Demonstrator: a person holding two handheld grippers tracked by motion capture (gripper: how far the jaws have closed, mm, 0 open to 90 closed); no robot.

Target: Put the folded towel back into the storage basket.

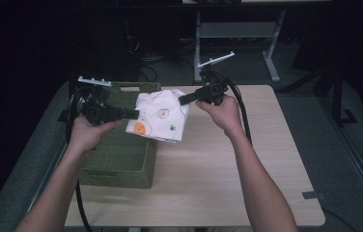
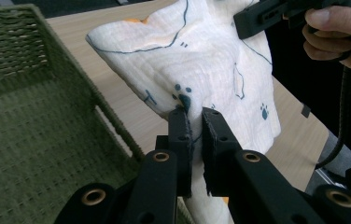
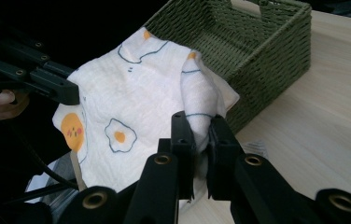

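A white cloth point(image 1: 162, 115) printed with fried eggs hangs in the air between both grippers, over the right edge of a green woven basket point(image 1: 117, 154). My left gripper point(image 1: 136, 114) is shut on the cloth's left edge. The right gripper point(image 1: 182, 100) is shut on its upper right edge. In the left gripper view the jaws pinch the cloth point(image 2: 197, 60) near a paw print, with the basket point(image 2: 29, 121) to the left. In the right gripper view the jaws clamp a bunched fold of the cloth point(image 3: 136, 102), and the basket point(image 3: 253, 42) lies behind it.
The basket stands at the left of a light wooden table point(image 1: 228, 164). Black cables trail from both grippers. A grey metal frame point(image 1: 237, 34) stands on the dark floor beyond the table's far edge.
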